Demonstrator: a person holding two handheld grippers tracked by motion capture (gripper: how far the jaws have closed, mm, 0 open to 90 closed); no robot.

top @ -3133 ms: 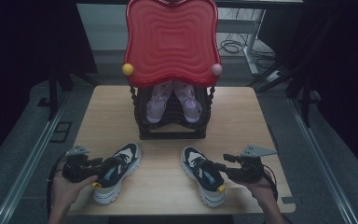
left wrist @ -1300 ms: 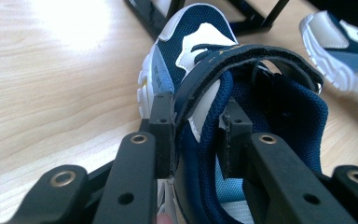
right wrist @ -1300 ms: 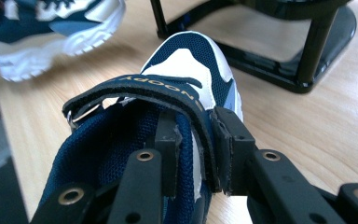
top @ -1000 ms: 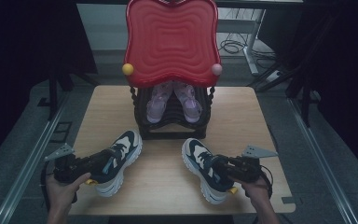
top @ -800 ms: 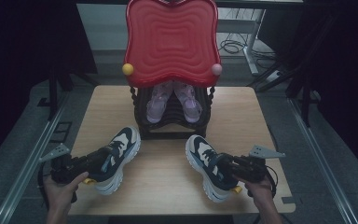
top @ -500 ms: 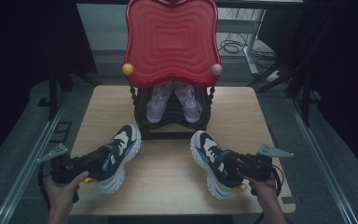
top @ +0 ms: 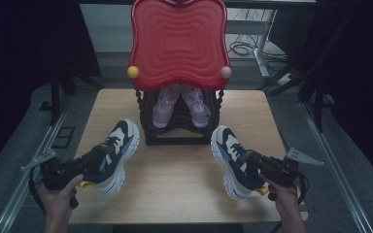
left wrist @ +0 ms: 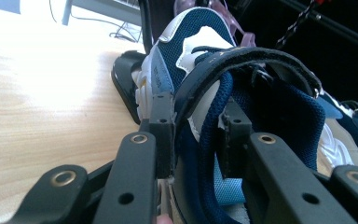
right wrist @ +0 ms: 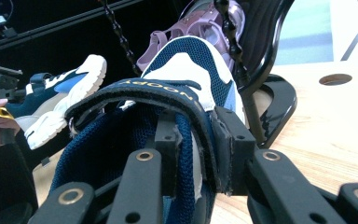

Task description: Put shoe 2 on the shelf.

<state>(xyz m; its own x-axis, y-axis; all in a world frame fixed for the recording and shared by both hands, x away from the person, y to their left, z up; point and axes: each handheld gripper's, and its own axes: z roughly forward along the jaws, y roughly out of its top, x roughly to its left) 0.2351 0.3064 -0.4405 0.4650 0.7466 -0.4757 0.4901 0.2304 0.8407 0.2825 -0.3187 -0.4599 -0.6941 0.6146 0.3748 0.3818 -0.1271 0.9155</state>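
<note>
So in the high view there's a wooden table filling the middle of the frame, with a black shoe rack at its far centre and a big red wavy panel standing over it in the upper middle; a yellow knob and a pink knob sit at the panel's lower corners; a pair of purple sandals is tucked in the rack, toes toward the camera. The left gripper is at the lower left of the high view, and its jaws are pinched on the collar of the left sneaker, a navy and white one whose toe points up toward the rack; in the left gripper view you can see the jaws squeezing the padded edge under the strap, with the sneaker's toe just beside the rack's black base in the upper middle. The right gripper is at the lower right, clamped the same way on the collar of the right sneaker; its toe sits just beside the rack's right foot; in the right gripper view the strap runs across the centre and the sandals show at the top. The two sneakers are well apart, one on each side of the rack's front.
</note>
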